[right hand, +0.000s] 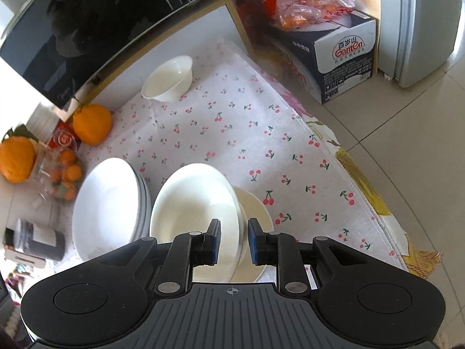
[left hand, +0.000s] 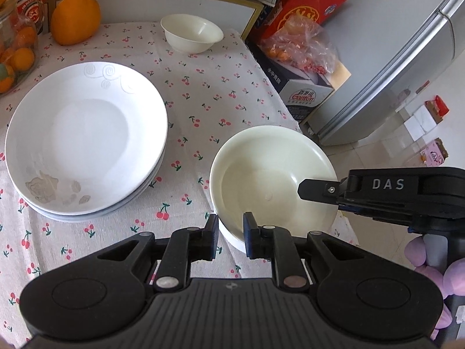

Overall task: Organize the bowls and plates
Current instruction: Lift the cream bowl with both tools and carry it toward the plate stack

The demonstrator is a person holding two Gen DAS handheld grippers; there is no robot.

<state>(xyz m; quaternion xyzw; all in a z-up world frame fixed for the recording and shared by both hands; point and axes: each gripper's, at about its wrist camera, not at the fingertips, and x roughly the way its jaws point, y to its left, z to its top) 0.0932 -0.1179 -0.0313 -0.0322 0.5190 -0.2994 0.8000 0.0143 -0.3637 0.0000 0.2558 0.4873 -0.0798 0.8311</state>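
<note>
Readable markings. "DAS" in pale capitals stands on the black right gripper point(left hand: 302, 189), which reaches over the near bowl point(left hand: 261, 174). "Ganten", in red under three Chinese characters, stands on the white end of the dark cardboard box point(right hand: 345, 67) point(left hand: 302, 99) on the floor beside the table. Smaller print on that box is too fine to read.

A stack of white plates point(left hand: 87, 139) lies near the table's left edge. A cream bowl point(left hand: 270, 180) sits upright atop another at the right edge; a third small bowl point(left hand: 191, 32) stands at the far edge
</note>
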